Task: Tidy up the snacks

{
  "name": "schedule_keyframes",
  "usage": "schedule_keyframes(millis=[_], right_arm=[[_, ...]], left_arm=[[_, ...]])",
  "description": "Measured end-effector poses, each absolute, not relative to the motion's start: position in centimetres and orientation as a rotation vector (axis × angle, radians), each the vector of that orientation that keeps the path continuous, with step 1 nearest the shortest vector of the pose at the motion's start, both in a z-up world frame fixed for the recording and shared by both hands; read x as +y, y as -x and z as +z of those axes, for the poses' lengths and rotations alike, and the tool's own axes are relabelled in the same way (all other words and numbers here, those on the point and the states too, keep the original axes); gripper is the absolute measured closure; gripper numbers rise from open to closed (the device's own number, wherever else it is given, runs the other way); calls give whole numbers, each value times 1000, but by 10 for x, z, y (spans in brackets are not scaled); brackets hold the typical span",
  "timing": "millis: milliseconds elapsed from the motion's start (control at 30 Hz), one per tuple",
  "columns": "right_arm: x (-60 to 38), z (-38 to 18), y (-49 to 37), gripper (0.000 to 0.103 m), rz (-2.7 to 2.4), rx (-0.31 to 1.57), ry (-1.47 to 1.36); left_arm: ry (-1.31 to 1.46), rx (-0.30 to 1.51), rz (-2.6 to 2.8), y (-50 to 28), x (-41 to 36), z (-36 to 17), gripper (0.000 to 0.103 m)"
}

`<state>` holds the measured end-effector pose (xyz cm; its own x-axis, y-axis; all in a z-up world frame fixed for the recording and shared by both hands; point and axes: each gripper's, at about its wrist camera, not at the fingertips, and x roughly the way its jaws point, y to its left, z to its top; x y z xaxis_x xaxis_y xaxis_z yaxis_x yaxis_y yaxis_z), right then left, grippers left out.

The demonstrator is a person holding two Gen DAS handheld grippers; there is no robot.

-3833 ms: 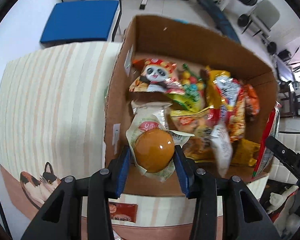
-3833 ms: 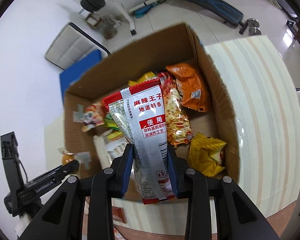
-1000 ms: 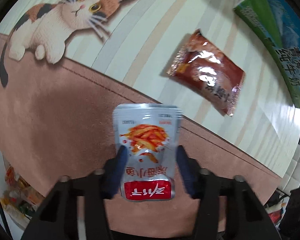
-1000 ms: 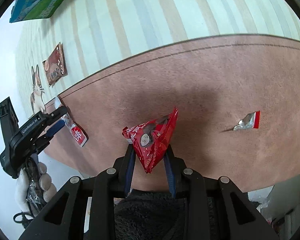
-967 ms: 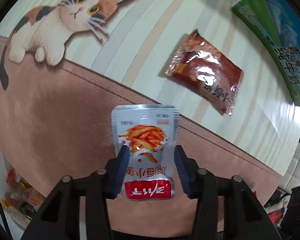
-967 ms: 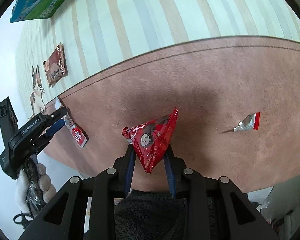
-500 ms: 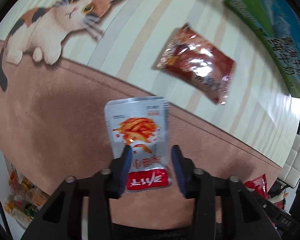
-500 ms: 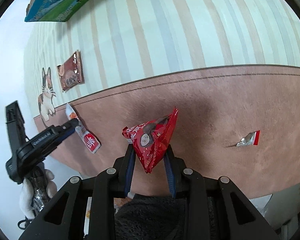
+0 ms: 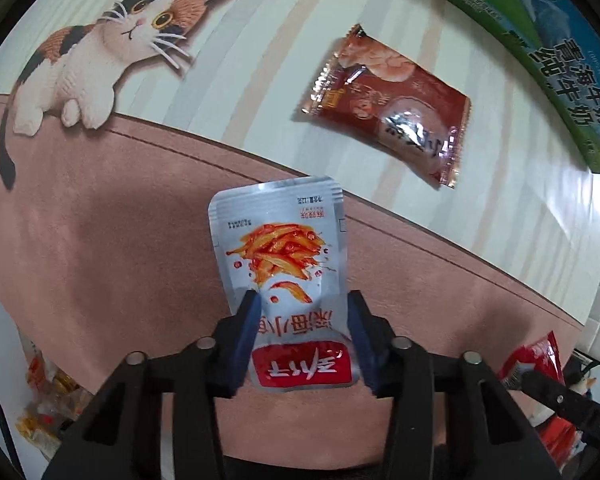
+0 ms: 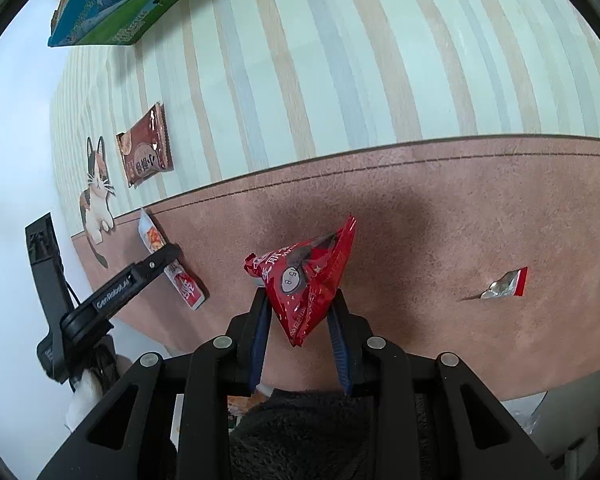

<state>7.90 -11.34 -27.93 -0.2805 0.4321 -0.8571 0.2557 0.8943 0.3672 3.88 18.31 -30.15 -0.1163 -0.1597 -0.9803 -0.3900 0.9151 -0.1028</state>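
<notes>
My left gripper (image 9: 302,300) is shut on a silver snack pouch (image 9: 280,248) printed with orange strips and holds it over the pink band of the table mat (image 9: 100,240). It shows from the side in the right wrist view (image 10: 168,260). My right gripper (image 10: 300,300) is shut on a red triangular snack packet (image 10: 304,276) above the same pink band. That packet's corner shows in the left wrist view (image 9: 536,356). A brown snack packet (image 9: 388,108) lies on the striped part of the mat, beyond the left gripper.
A green and blue box (image 9: 548,36) lies at the far right of the left view, also in the right wrist view (image 10: 132,4). A small silver and red wrapper (image 10: 504,284) lies on the pink band, right of my right gripper. A cat picture (image 9: 96,48) is printed on the mat.
Since 3.8 s ago both grippers left the cardboard box and took new packets from the mat. In the last second the left gripper closed on the silver pouch and both grippers rose slightly.
</notes>
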Motion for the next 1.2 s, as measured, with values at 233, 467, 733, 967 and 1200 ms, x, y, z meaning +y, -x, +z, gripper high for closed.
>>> schedule_keyframes(millis=[233, 467, 733, 967, 1200], right_arm=[[-114, -274, -85, 72, 185, 1851, -497], [-113, -267, -94, 72, 200, 1837, -502], [-113, -273, -98, 72, 218, 1864, -526], [-110, -274, -101, 72, 230, 1866, -529], [-108, -277, -101, 72, 243, 1881, -528]], left_arm=[[451, 1679, 159, -49, 151, -273, 86], [557, 1707, 168, -49, 160, -281, 81], [621, 1666, 203, -62, 192, -288, 73], [748, 1661, 74, -64, 211, -300, 14], [647, 1675, 0, -74, 188, -304, 0]])
